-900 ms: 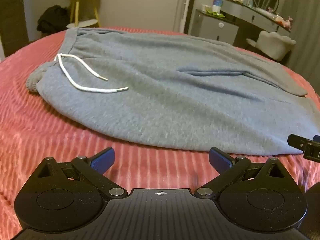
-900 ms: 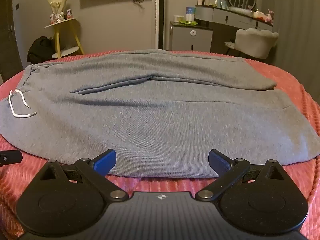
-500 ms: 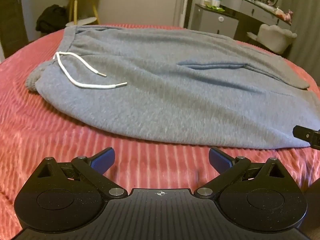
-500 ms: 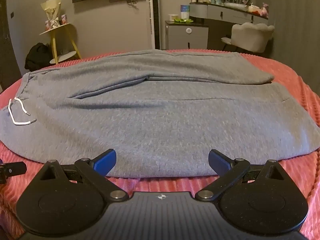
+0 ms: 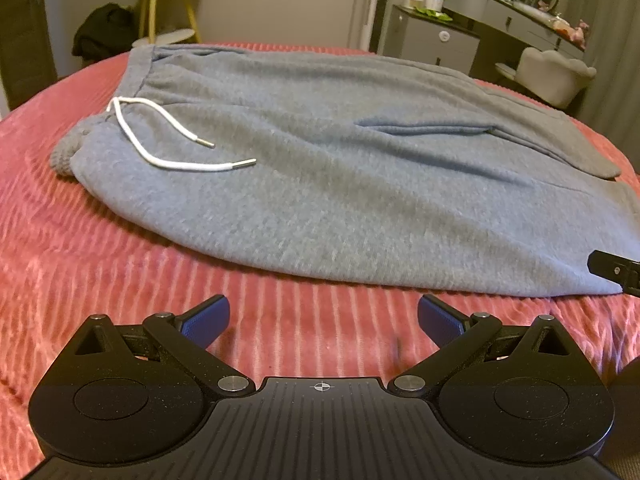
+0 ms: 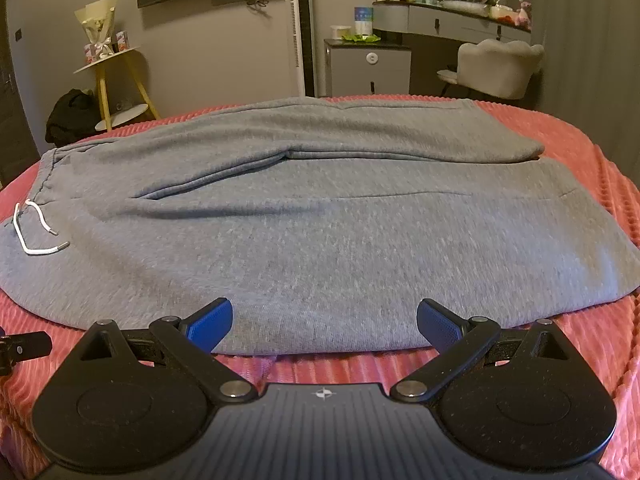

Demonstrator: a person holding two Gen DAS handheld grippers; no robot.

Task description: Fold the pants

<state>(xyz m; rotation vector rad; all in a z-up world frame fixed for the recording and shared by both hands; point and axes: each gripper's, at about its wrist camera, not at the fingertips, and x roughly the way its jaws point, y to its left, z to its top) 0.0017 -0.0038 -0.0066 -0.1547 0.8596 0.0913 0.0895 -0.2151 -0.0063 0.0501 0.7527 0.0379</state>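
Grey pants (image 6: 320,240) lie flat on the red bedspread (image 5: 100,260) at 12 o'clock of both left gripper (image 5: 323,320) and right gripper (image 6: 324,320), jaws spread wide and empty; risk: pinching only 1 layer or bedspread, dragging the hem.

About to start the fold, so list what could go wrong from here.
1. The white drawstring lies loose on the grey sweatpants; it may slip out of the fold.
2. Both the left claw and the right claw are open at the near edge; a deep pinch could catch the pink ribbed blanket.
3. The legs already overlap unevenly, so the fold may come out crooked.
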